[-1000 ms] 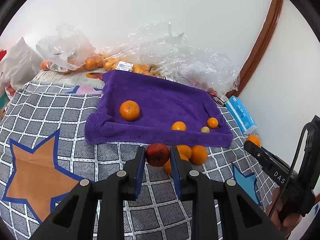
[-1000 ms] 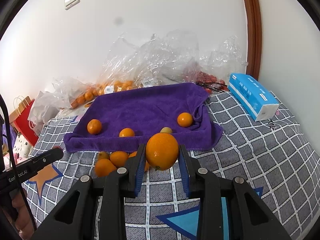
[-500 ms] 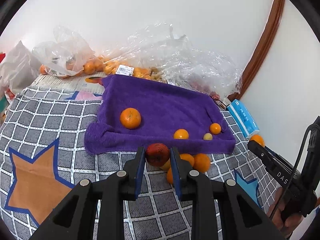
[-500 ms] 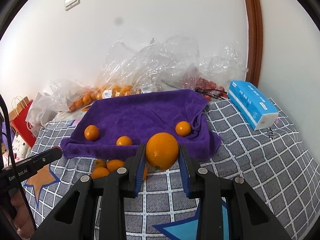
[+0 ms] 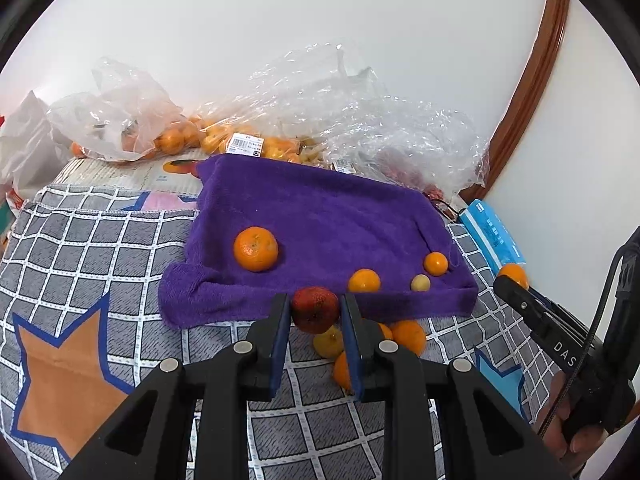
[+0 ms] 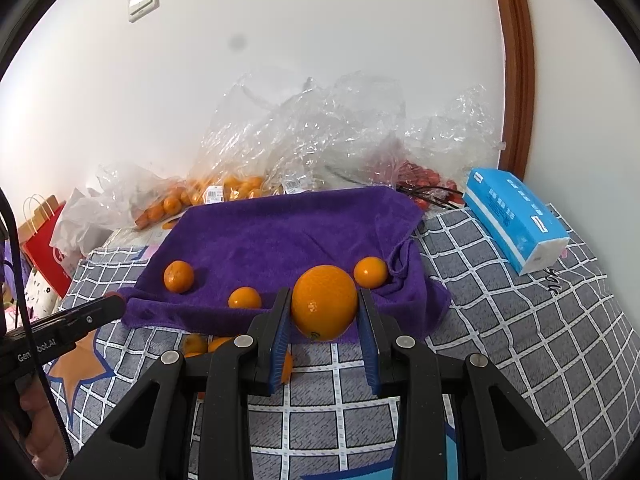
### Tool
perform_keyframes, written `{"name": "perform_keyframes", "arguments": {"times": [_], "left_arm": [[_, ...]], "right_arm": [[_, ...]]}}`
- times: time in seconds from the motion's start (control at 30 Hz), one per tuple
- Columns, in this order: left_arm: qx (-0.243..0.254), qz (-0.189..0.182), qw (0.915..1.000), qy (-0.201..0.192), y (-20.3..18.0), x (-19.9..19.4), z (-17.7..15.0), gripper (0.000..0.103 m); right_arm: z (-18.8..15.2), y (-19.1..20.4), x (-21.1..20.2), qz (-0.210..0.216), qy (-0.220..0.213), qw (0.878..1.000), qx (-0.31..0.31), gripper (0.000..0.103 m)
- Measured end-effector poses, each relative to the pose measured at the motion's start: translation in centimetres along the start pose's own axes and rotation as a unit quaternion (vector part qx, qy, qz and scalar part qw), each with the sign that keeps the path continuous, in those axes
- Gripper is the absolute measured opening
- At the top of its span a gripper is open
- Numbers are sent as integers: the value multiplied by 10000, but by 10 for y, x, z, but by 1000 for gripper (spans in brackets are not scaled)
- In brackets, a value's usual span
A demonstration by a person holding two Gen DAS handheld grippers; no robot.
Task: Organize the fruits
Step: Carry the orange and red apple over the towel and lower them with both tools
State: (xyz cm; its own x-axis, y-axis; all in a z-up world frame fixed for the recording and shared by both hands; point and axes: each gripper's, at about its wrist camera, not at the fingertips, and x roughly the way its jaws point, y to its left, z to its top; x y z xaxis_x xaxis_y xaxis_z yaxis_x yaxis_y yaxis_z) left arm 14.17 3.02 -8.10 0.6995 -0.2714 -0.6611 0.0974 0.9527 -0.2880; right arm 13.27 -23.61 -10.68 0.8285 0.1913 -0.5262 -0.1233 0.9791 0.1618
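Note:
A purple towel (image 5: 320, 216) lies on the checked cloth; it also shows in the right wrist view (image 6: 280, 232). On it sit a mandarin (image 5: 255, 249), two smaller oranges (image 5: 363, 281) (image 5: 435, 263) and a pale small fruit (image 5: 420, 282). My left gripper (image 5: 315, 312) is shut on a dark red fruit (image 5: 315, 309), held above the towel's near edge. My right gripper (image 6: 324, 312) is shut on a large orange (image 6: 324, 302), also held at the towel's near edge. Several loose oranges (image 5: 408, 335) lie on the cloth just in front of the towel.
Clear plastic bags (image 5: 320, 120) with more oranges are piled against the wall behind the towel. A blue tissue pack (image 6: 516, 224) lies at the right. A red paper bag (image 6: 44, 240) stands at the far left. The checked cloth (image 6: 540, 340) stretches to the right.
Both grippers have risen and drawn back a little with their fruits still held; the towel and the fruits on it have not moved.

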Motion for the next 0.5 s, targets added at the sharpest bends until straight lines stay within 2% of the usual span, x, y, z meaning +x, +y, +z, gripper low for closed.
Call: {"name": "perform_keyframes", "arguments": {"times": [0.5], "left_arm": [[110, 0, 9999, 54, -14, 23, 12, 23]], "right_arm": [[12, -13, 16, -48, -63, 9999, -63, 32]]}}
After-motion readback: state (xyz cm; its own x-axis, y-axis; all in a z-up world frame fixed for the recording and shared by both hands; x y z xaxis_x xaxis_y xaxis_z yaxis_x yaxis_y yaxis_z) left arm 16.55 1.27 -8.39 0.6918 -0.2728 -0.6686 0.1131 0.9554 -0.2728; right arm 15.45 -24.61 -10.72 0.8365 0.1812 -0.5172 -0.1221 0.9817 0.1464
